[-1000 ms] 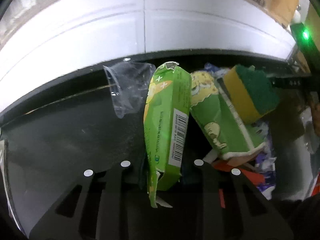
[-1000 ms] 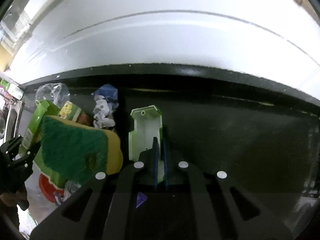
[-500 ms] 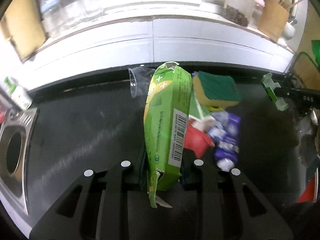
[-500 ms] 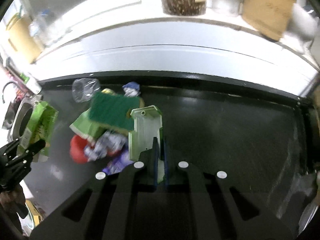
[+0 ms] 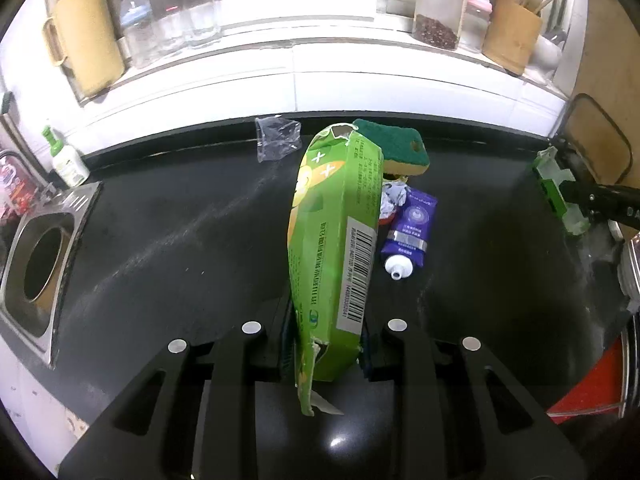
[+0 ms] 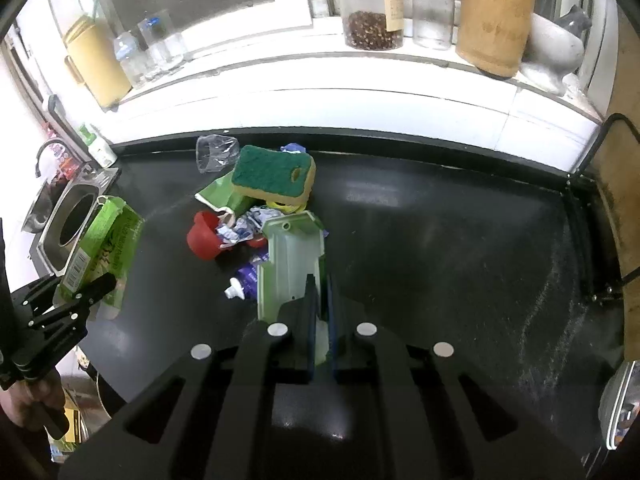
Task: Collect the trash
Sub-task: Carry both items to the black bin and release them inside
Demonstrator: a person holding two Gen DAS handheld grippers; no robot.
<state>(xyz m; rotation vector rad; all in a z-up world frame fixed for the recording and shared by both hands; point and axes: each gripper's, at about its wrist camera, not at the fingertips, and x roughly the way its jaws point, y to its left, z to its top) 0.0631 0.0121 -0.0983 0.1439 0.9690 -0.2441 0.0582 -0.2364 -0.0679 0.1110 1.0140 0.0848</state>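
Note:
My left gripper (image 5: 326, 344) is shut on a torn green carton (image 5: 336, 240) and holds it above the black counter (image 5: 160, 240); the carton also shows in the right wrist view (image 6: 100, 248). My right gripper (image 6: 320, 320) is shut on a pale green plastic package (image 6: 290, 260), which also shows in the left wrist view (image 5: 556, 192). A trash pile lies on the counter: a green-and-yellow sponge (image 6: 274, 176), a purple tube (image 5: 408, 236), a red piece (image 6: 204, 236), crumpled wrappers (image 6: 244, 226) and a clear plastic cup (image 6: 214, 152).
A steel sink with a round drain (image 5: 44, 264) sits at the counter's left end, a soap bottle (image 5: 66, 158) behind it. Jars, bottles and a bamboo utensil holder (image 6: 494, 20) stand on the white sill. A wire rack (image 5: 596, 140) is at the right.
Both grippers have pulled back and up from the pile with their items held. The view has widened from the backsplash to the whole counter and sill.

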